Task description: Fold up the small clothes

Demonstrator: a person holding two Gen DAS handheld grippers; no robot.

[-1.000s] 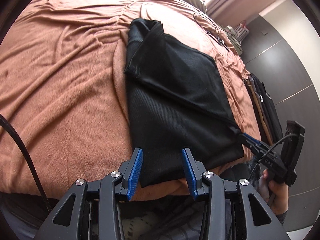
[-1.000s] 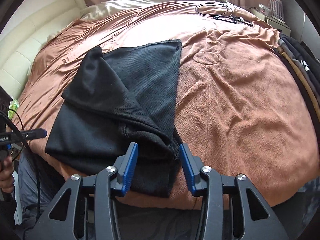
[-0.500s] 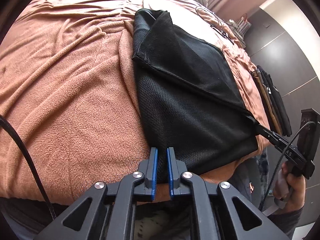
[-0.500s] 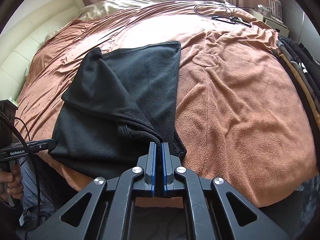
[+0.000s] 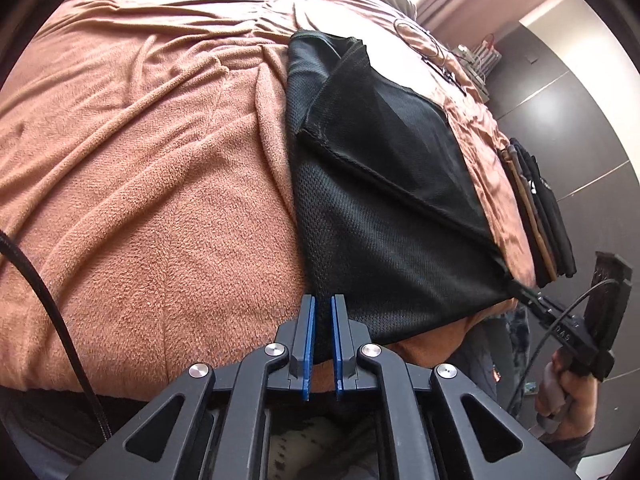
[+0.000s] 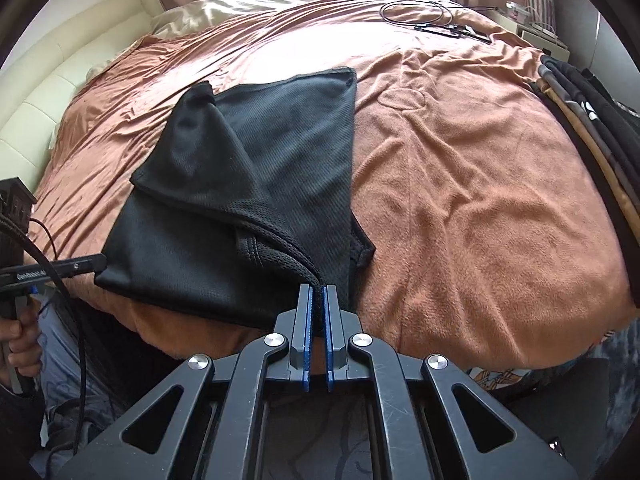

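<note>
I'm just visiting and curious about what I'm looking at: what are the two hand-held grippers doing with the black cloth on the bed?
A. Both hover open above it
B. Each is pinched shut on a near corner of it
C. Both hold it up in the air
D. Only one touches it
B: the left hand-held gripper and the right hand-held gripper are each closed on a near corner of the black garment, which lies on the brown blanket.

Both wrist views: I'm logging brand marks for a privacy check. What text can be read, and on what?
"GenRobot.AI", roughly, small and soft: on the side of the left hand-held gripper.
"DAS": on the body of the right hand-held gripper.
White mark on the stacked dark clothes: too small to read.
</note>
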